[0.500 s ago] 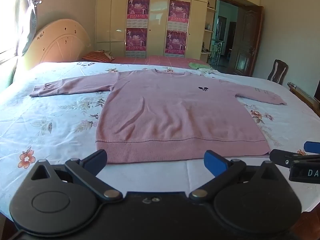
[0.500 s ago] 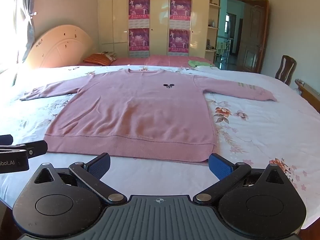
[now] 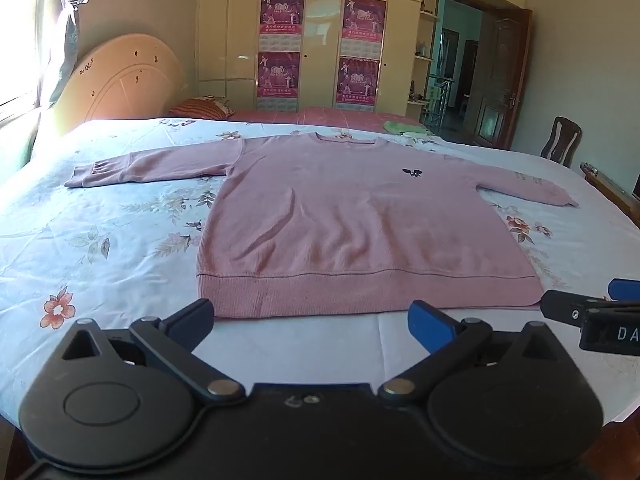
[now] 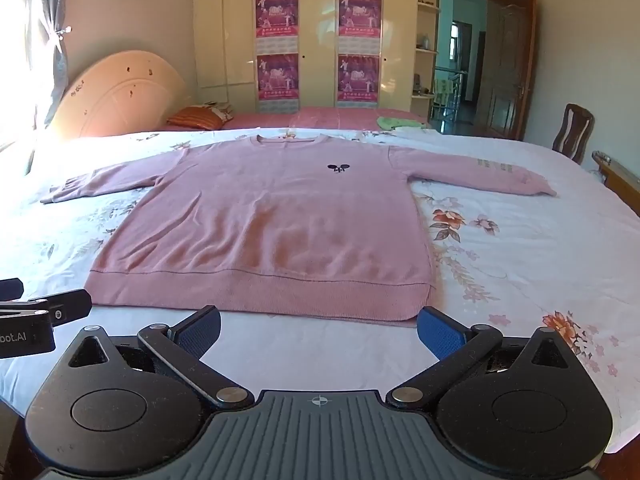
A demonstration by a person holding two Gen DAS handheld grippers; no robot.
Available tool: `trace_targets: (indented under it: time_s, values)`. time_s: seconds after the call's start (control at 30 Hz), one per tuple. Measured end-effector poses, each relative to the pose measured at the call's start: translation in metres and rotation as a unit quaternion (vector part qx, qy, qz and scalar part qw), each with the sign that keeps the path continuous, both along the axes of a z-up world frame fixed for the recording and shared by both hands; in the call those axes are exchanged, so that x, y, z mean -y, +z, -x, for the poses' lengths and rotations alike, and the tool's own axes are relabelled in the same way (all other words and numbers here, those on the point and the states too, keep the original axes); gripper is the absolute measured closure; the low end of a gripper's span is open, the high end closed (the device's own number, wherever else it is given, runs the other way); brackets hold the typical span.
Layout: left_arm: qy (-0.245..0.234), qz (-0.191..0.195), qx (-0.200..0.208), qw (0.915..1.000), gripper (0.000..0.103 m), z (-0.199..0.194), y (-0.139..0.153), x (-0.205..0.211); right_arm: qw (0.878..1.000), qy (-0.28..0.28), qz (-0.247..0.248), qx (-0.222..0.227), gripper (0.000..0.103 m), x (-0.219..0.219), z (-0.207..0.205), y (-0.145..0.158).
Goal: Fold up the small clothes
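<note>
Nothing much has moved since the earlier frames: both grippers sit where they were, sweater unchanged. Left gripper (image 3: 312, 316) and right gripper (image 4: 319, 326) hover side by side over the near edge of the bed (image 3: 100, 248), fingers spread wide, nothing between them, angled down toward the hem. Each one's tip shows at the edge of the other's view.

Just beyond the fingers lies the pink sweater (image 4: 272, 220), flat, front up, hem nearest, collar far, both sleeves stretched out sideways. Left sleeve (image 3: 152, 166) runs toward the window side, right sleeve (image 4: 480, 170) toward the door side, with faint grey lettering near its cuff.

Step in hand, as I judge it: first grasp, not yet begun. To do it well, pinch a sleeve cuff or a hem corner, catching both layers, lift low and carry it across the body so the fold line stays straight; keep the other gripper pinning or mirroring.

Materials: fine knit, soft, limp, ribbed band (image 3: 360, 294) along the hem, ribbed cuffs, small dark embroidered motif (image 4: 338, 167) on the chest. Mild wrinkles mid-body. Bed sheet is thin white-blue cotton with a floral print and may bunch if dragged. Farther back: a striped pillow (image 4: 196, 117), rounded cream headboard (image 3: 120, 84), glossy cream wardrobe (image 4: 316, 36) with magenta posters, a wooden chair (image 4: 572, 130).
</note>
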State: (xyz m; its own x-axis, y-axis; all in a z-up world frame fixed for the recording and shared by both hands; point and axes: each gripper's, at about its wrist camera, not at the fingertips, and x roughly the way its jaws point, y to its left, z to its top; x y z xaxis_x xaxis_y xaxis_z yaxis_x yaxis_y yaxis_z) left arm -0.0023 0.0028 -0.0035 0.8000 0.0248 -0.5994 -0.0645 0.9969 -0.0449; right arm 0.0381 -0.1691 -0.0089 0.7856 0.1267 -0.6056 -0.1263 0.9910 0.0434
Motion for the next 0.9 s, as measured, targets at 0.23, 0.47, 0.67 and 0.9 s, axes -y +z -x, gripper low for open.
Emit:
trace_targets:
  time_s: [0.23,0.47,0.67,0.9]
  values:
    - [0.002,0.000,0.001,1.0000,0.000,-0.0002,0.0016,-0.0008,1.000,0.004,0.001,0.001,0.000,-0.0008,0.0000,0.0011]
    - [0.002,0.000,-0.001,1.0000,0.000,-0.0016,0.0008,-0.0015,1.000,0.001,0.001,-0.002,0.000,-0.0003,-0.0024,0.0000]
    - [0.004,-0.001,-0.003,1.0000,0.000,-0.0014,-0.0036,0.0008,1.000,-0.002,0.002,-0.005,0.000,0.0000,-0.0041,-0.0031]
    - [0.003,0.000,-0.003,1.0000,0.000,-0.0026,-0.0043,0.0031,1.000,-0.003,0.001,-0.004,0.000,0.0015,-0.0050,-0.0042]
